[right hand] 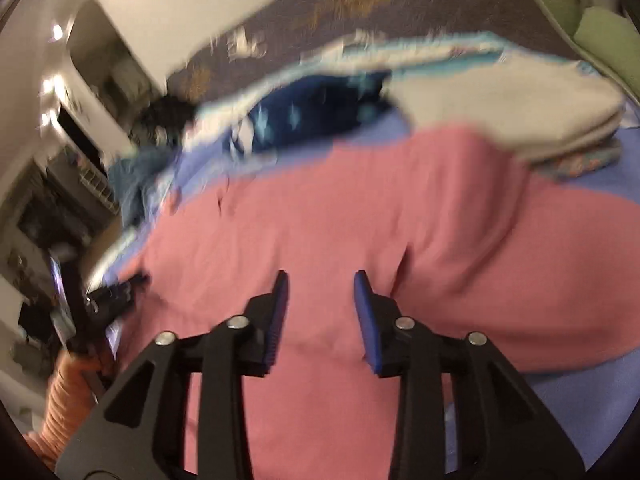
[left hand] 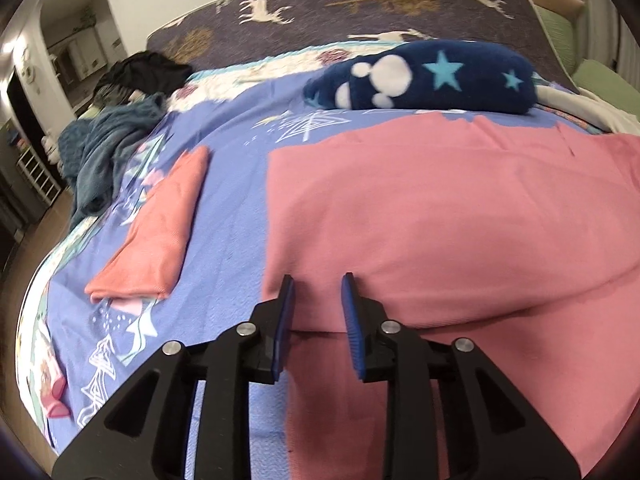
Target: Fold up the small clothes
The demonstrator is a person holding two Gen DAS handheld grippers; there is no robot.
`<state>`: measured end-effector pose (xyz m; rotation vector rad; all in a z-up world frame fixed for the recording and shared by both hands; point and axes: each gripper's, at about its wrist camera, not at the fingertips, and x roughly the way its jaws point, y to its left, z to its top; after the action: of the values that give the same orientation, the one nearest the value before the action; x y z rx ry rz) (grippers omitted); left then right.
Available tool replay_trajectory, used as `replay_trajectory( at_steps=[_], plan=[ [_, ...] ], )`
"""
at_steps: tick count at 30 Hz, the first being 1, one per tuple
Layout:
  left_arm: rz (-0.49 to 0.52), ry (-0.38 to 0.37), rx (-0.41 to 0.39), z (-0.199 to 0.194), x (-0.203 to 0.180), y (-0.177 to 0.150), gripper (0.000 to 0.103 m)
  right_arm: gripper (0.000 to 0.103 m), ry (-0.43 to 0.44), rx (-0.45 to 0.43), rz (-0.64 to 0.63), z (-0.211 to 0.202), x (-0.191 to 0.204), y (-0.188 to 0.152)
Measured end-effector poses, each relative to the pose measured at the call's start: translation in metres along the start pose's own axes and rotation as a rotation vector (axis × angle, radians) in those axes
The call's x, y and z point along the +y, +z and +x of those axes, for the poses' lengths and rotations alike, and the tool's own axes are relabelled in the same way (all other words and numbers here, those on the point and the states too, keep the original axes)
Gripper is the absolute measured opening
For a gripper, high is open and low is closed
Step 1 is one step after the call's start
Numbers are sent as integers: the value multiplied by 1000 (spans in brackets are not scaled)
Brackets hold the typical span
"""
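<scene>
Left gripper [left hand: 318, 280] and right gripper [right hand: 322, 276] both gape empty over the pink garment [left hand: 440, 208]; folded pink cloth [left hand: 156, 232] lies apart, left.

A bed [left hand: 224, 216] with a lilac printed cover carried a spread pink cloth [left hand: 440, 216], a folded pink cloth [left hand: 156, 236] toward its left edge, and a navy starred blanket [left hand: 432, 76] farther back.

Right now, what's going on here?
A person with a gripper in each hand is folding clothes on a bed. The left gripper and right gripper are both open over a pink garment spread flat, holding nothing. A folded pink piece lies to the left. The right view is blurred.
</scene>
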<state>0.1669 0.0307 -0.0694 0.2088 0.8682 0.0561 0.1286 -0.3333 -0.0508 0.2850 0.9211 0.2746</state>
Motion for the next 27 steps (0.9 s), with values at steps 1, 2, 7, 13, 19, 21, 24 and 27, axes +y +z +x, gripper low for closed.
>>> replay_trajectory(
  at_steps=[1, 2, 7, 13, 19, 21, 24, 27],
  plan=[
    [-4, 1, -1, 0, 1, 0, 30, 24, -121, 75, -51, 17, 5, -7],
    [-4, 2, -3, -1, 1, -1, 30, 21, -158, 64, -78, 20, 7, -11],
    [-16, -41, -15, -12, 5, -2, 30, 34, -116, -65, 35, -26, -6, -25],
    [17, -102, -53, -34, -14, 8, 36, 56, -321, -267, 266, -104, -90, -48],
    [64, -138, -53, -34, -54, 19, 45, 55, -452, -375, 656, -171, -206, -85],
    [76, -157, -53, -34, -66, 22, 45, 55, -470, -378, 764, -182, -243, -97],
    [98, -189, -39, -32, -85, 29, 45, 55, -434, -375, 881, -184, -278, -110],
    [113, -201, -23, -27, -101, 33, 45, 56, -377, -372, 963, -179, -307, -114]
  ],
)
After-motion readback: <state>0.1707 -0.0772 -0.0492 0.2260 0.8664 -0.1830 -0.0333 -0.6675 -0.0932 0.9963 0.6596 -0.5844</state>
